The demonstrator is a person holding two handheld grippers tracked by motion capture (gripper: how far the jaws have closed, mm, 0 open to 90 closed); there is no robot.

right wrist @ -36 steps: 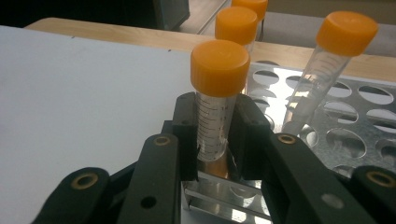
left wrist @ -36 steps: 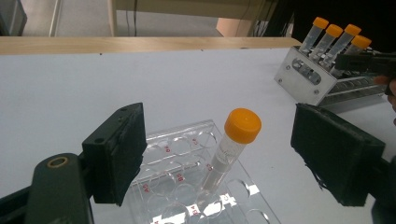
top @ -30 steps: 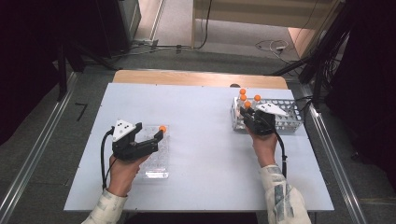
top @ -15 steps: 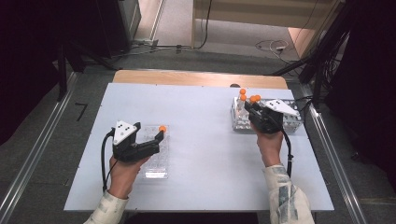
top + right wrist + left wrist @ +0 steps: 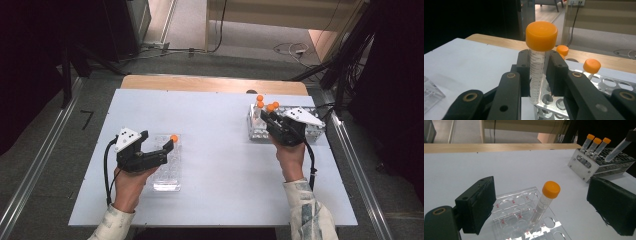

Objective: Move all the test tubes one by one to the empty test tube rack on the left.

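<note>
My right gripper (image 5: 537, 72) is clamped on an orange-capped tube (image 5: 539, 62) just above the metal rack (image 5: 604, 85). My left gripper (image 5: 541, 207), jaws just opened wide, straddles another tube (image 5: 545, 202) standing tilted in the clear tray (image 5: 509, 220); bare table (image 5: 215, 125) lies between

My white table (image 5: 220, 135), bare across middle. Wooden strip (image 5: 210, 84) runs along far edge, touching it. Grey carpet floor (image 5: 100, 105) all round. Metal rail (image 5: 35, 175) on floor at left, another rail (image 5: 356, 165) at right, both just beside table. Loose cables (image 5: 292, 48) on floor well behind. Black cabinet (image 5: 117, 25) far left, light wood furniture (image 5: 265, 10) at back.
</note>
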